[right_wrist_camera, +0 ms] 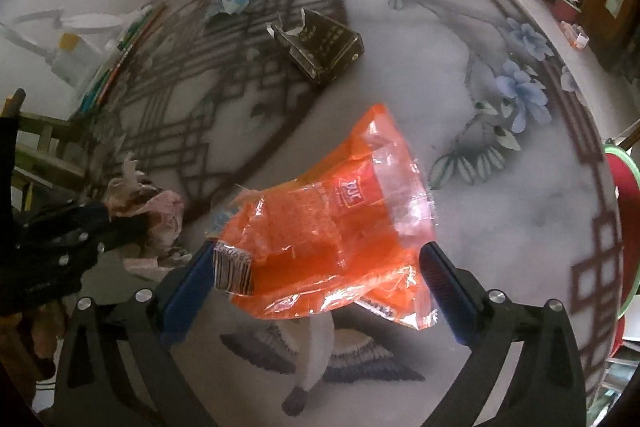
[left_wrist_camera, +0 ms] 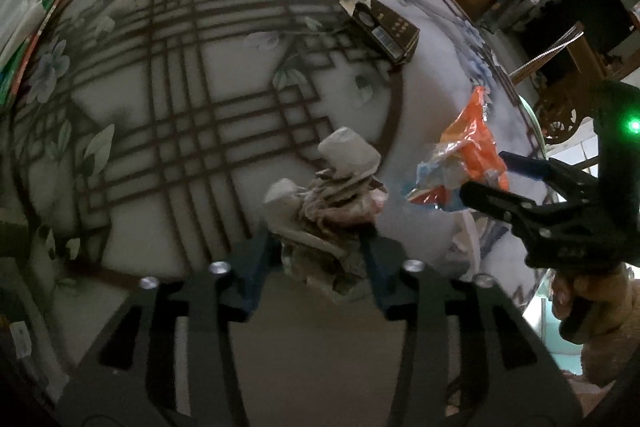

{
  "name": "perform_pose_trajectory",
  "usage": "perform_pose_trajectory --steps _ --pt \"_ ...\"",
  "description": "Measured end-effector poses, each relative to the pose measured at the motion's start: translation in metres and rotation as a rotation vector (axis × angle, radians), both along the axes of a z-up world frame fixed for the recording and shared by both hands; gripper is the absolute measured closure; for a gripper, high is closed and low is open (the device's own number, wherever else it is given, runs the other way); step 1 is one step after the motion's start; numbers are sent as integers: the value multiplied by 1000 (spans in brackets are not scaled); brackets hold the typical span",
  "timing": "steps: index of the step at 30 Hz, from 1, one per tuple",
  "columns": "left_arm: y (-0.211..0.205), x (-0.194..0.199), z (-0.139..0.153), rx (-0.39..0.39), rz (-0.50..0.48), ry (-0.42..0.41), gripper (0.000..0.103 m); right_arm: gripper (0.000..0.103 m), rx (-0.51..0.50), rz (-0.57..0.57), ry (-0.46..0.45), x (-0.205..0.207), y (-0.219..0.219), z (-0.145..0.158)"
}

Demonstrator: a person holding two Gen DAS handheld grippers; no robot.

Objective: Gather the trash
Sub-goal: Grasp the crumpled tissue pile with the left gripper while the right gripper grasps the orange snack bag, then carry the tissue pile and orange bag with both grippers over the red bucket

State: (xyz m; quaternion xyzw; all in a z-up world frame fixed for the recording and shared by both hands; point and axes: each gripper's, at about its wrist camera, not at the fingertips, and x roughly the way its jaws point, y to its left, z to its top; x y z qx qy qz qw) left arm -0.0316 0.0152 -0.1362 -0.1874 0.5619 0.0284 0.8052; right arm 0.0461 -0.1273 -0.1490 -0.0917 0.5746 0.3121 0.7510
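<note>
Between the left gripper's point(left_wrist_camera: 320, 259) matt black plastic jaws: crumpled, rough, stained tissue paper point(left_wrist_camera: 326, 211). Between the right gripper's point(right_wrist_camera: 318, 283) blue ribbed pads point(right_wrist_camera: 444, 291): glossy, crinkled orange plastic wrapper point(right_wrist_camera: 332, 231). Beyond both: glossy printed worktop point(right_wrist_camera: 460, 95); dark printed cardboard box point(right_wrist_camera: 326, 45), torn open.

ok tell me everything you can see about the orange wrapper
The orange wrapper is a crumpled, glossy plastic snack bag, orange with a clear see-through band near its top, a red logo patch and a white barcode label at one lower corner. It looks empty and flattened. It sits between the blue-padded fingers of the right gripper, lifted above the patterned table, its open end pointing away from the camera. In the left wrist view it hangs beside the wad of tissue without touching it.
</note>
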Motion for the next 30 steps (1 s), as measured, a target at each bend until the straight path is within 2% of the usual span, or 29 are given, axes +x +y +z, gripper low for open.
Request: perform_pose_trajectory --steps 2,3,6,15,16,17,18,21,23,30 --pt "0 -1 -2 -2 17 3 36 11 8 -1 1 0 -1 -1" --pt "1 -2 -2 -8 22 2 32 12 11 4 1 0 0 0" --pt "3 -2 -3 -26 34 3 28 15 28 17 2 -3 -2 3" --pt "-1 4 -10 -41 28 15 28 15 113 -19 -32 -6 -15 34" --pt "-2 4 -11 -44 27 15 28 14 117 -28 -34 -5 -17 37" --pt "-3 6 -13 -48 24 15 36 14 119 -35 -37 -5 -19 39" --pt "-4 7 -14 -52 21 19 51 14 122 -46 -41 -5 -23 42" --pt "-4 9 -14 -52 26 13 59 14 136 -66 -49 -4 -29 47" --pt "-5 10 -8 -47 25 -2 62 14 145 -81 -62 -4 -34 53" --pt "-13 19 15 -38 21 -62 63 14 174 -133 -99 2 -52 68"
